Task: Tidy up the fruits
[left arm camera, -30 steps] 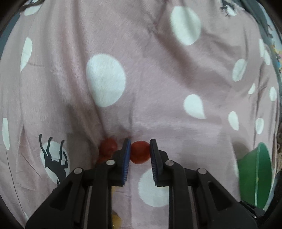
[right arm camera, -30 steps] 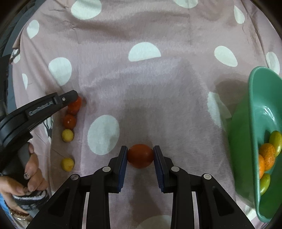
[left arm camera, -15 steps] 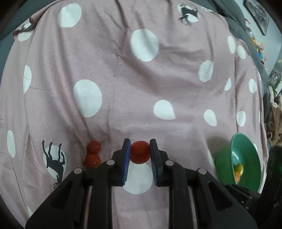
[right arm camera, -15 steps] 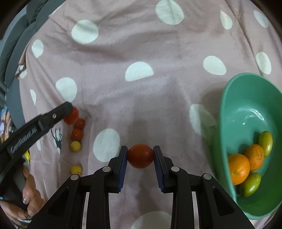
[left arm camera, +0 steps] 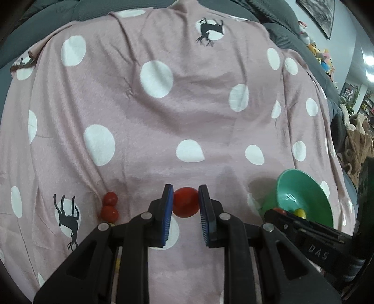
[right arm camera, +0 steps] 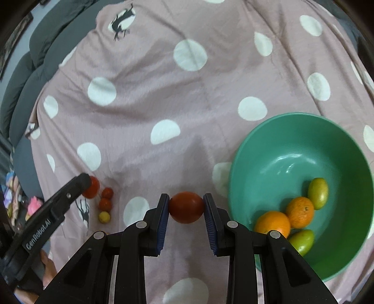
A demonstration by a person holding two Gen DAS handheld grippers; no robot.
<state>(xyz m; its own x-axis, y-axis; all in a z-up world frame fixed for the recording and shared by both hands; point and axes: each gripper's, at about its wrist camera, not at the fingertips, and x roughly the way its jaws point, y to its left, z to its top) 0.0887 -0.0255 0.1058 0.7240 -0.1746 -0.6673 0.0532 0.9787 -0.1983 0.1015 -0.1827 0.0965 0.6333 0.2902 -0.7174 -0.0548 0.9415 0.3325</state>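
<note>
In the left wrist view my left gripper is shut on a red tomato, held above the pink spotted cloth. My right gripper is shut on a second, larger red tomato just left of the green bowl. Two oranges and two yellow-green fruits lie in that bowl. Two small red tomatoes rest on the cloth left of my left gripper. The right wrist view shows them with a small yellow fruit below.
The green bowl sits at the cloth's right side, with my right gripper's finger in front of it. A grey sofa rings the cloth. A person's hand grips the left tool's handle.
Both grippers have lifted away from the cloth with their tomatoes still gripped. Much more of the cloth shows, and the bowl has come fully into the right wrist view.
</note>
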